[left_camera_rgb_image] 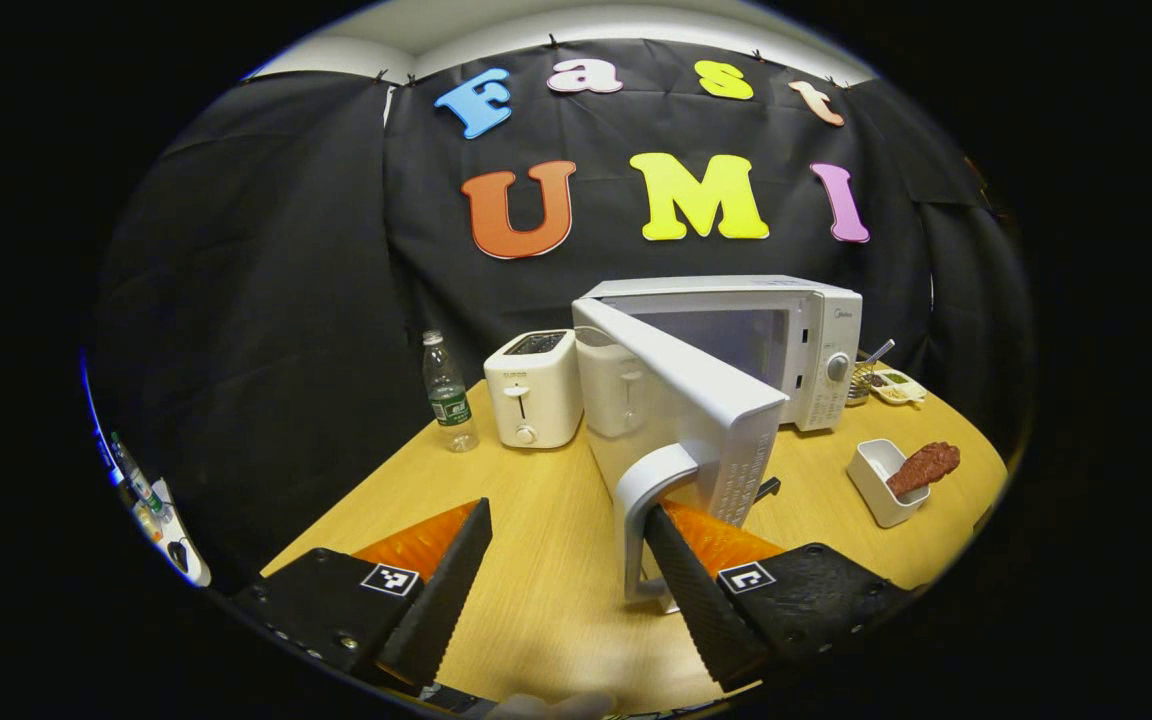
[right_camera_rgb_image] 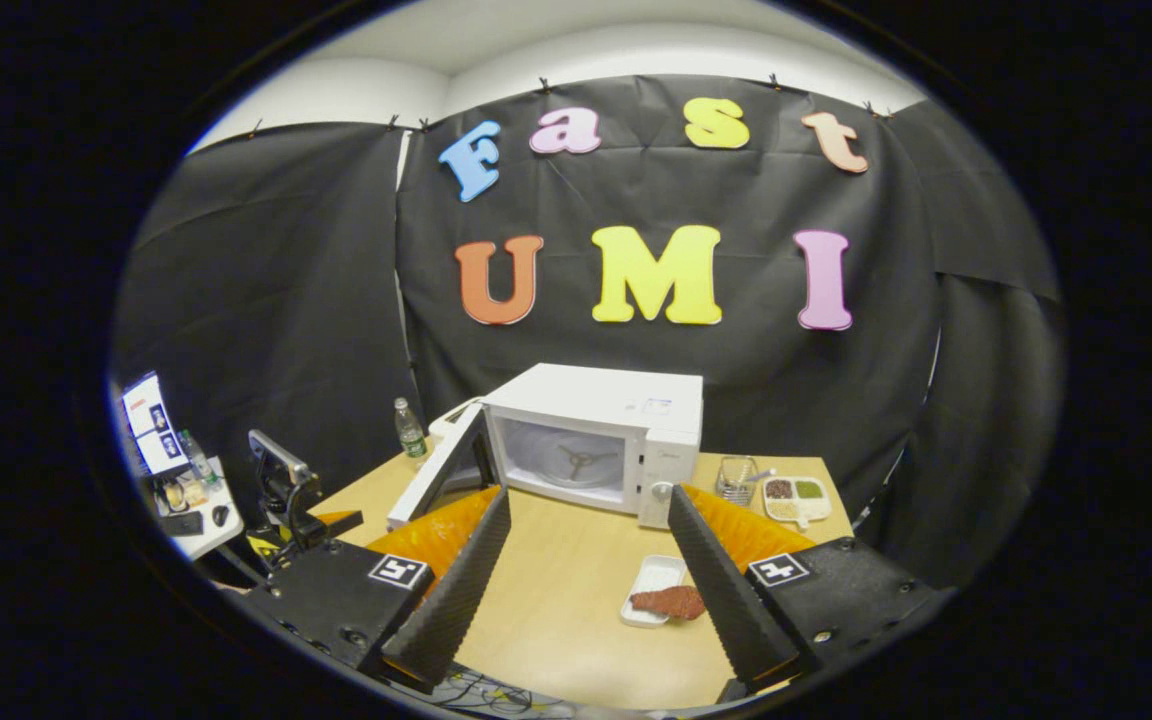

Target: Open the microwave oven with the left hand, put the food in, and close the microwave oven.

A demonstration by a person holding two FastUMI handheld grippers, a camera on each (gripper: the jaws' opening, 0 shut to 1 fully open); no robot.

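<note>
The white microwave stands at the back of the wooden table, its door swung out towards me. My left gripper is open; its right finger sits inside the loop of the door handle, the other finger off to the left over the table. The food, a reddish-brown piece of meat, lies in a white dish at the right. In the right gripper view, my right gripper hangs open above the table, facing the open cavity, with the meat beside its right finger.
A white toaster and a water bottle stand left of the microwave. Right of it are a wire basket with a spoon and a divided plate. A cluttered side table stands off the left edge.
</note>
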